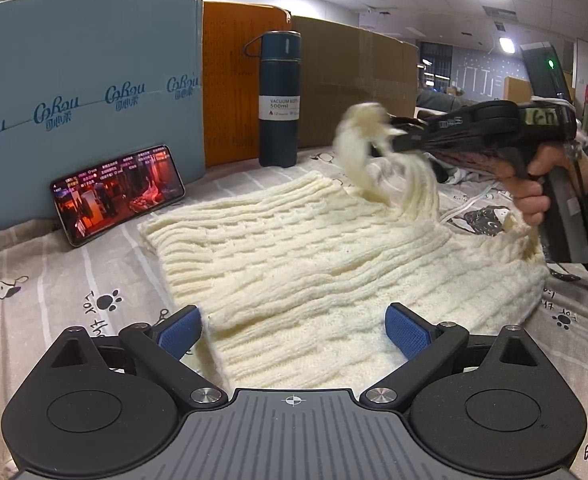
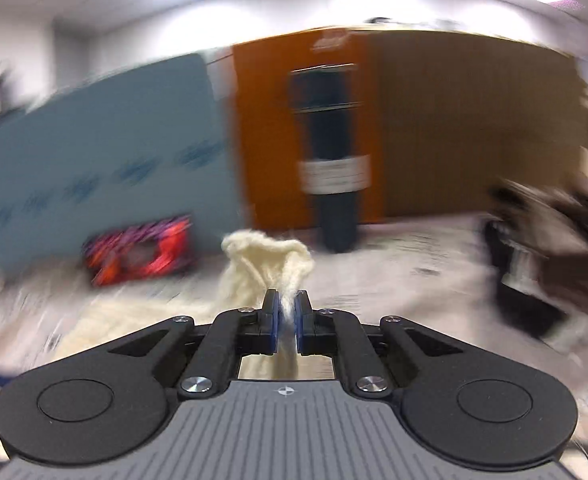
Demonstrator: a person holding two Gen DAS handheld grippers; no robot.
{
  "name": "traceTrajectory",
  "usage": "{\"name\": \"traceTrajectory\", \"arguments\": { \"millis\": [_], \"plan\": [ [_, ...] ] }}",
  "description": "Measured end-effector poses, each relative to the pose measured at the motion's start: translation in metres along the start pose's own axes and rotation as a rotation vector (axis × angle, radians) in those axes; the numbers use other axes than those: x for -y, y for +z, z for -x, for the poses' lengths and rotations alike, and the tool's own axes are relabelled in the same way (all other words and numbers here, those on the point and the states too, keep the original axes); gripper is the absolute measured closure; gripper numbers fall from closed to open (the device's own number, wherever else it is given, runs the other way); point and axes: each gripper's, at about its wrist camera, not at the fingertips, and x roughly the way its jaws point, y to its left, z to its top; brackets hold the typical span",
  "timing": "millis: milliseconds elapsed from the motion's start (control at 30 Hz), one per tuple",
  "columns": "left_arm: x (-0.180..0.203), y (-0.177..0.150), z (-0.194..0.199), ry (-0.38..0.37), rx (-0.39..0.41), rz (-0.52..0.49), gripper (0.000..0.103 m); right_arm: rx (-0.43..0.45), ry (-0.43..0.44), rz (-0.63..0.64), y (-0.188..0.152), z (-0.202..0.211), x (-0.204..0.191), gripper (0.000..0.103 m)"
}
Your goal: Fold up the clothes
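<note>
Right gripper (image 2: 287,312) is clamped on a bunched edge of the cream sweater (image 1: 314,256), lifted off the bed sheet (image 1: 53,280) at right centre of the left-wrist view. The rest of the sweater lies flat mid-frame.

Left gripper (image 1: 294,330) is wide open at the bottom of the frame, holding nothing. The sweater's near edge sits between its pads (image 1: 179,334), left pad touching or just beside the knit's corner.

Right-wrist view is heavily blurred, so that gripper is probably moving fast.

Risks, my read:
- Only a small tuft is pinched. The loose knit could stretch or slip out under a quick pull.
- Nothing anchors the near edge, so the whole sweater may drag instead of folding.
- The flask (image 1: 279,100) stands upright just beyond the sweater, and the phone (image 1: 117,194) leans on the blue box (image 1: 85,92) at left. A wide swing could knock either.
</note>
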Motion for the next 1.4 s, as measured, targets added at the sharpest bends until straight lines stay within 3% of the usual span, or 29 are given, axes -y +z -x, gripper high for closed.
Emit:
{"name": "traceTrajectory", "arguments": {
  "millis": [100,167,200,233,267,333,433,500,567,633,700,767,933,1000,1067,1100,1200,1300,1400],
  "plan": [
    [-0.001,0.0,-0.002,-0.003,-0.011,0.004,0.003,-0.042,-0.114,-0.17,-0.008,0.005,0.045,0.094],
    [-0.001,0.0,-0.003,-0.004,-0.013,0.006,0.002,-0.115,-0.148,-0.292,-0.019,0.001,0.071,0.086],
    [-0.001,0.0,-0.003,-0.004,-0.012,0.005,0.002,-0.137,-0.156,-0.344,-0.025,0.003,0.08,0.08],
    [0.0,0.0,-0.002,-0.003,-0.008,0.003,0.002,-0.138,-0.156,-0.384,-0.03,0.008,0.086,0.066],
    [0.0,0.0,-0.001,-0.004,-0.003,0.002,0.002,-0.119,-0.146,-0.411,-0.032,0.016,0.091,0.059],
    [-0.001,0.001,0.003,-0.013,0.019,0.005,0.003,-0.045,-0.157,-0.429,-0.029,0.036,0.098,0.021],
    [-0.003,0.003,0.008,-0.032,0.057,0.007,0.003,0.107,-0.175,-0.38,-0.03,0.071,0.089,0.019],
    [-0.003,0.007,0.01,-0.039,0.08,-0.012,0.002,0.157,-0.09,-0.361,-0.034,0.087,0.083,0.019],
    [-0.001,0.011,0.009,-0.049,0.084,-0.056,0.003,0.17,0.061,-0.336,-0.038,0.096,0.074,0.019],
    [0.0,0.016,0.004,-0.064,0.065,-0.1,0.002,0.149,0.217,-0.286,-0.039,0.098,0.061,0.015],
    [-0.004,0.017,-0.009,-0.082,-0.01,-0.121,0.002,0.092,0.345,-0.225,-0.045,0.1,0.048,0.013],
    [-0.014,0.015,-0.017,-0.108,-0.042,-0.084,0.002,0.018,0.418,-0.161,-0.051,0.1,0.032,0.013],
    [-0.021,0.01,-0.012,-0.158,-0.012,-0.049,0.004,-0.073,0.502,-0.025,-0.062,0.102,0.005,0.013],
    [-0.02,0.009,-0.009,-0.17,-0.003,-0.062,0.016,-0.104,0.52,0.022,-0.065,0.1,0.002,0.013],
    [-0.02,0.009,-0.005,-0.174,0.018,-0.069,0.036,-0.138,0.516,0.072,-0.063,0.079,-0.005,0.013],
    [-0.02,0.009,-0.003,-0.179,0.029,-0.073,0.052,-0.154,0.514,0.094,-0.062,0.073,-0.008,0.013],
    [-0.017,0.008,0.005,-0.196,0.058,-0.104,0.076,-0.193,0.508,0.139,-0.065,0.064,-0.014,0.013],
    [-0.004,0.006,0.02,-0.195,0.105,-0.149,0.086,-0.225,0.501,0.139,-0.06,0.037,-0.014,0.013],
    [0.007,0.002,0.038,-0.2,0.156,-0.17,0.087,-0.229,0.518,0.136,-0.055,0.023,-0.013,0.009]
  ]
}}
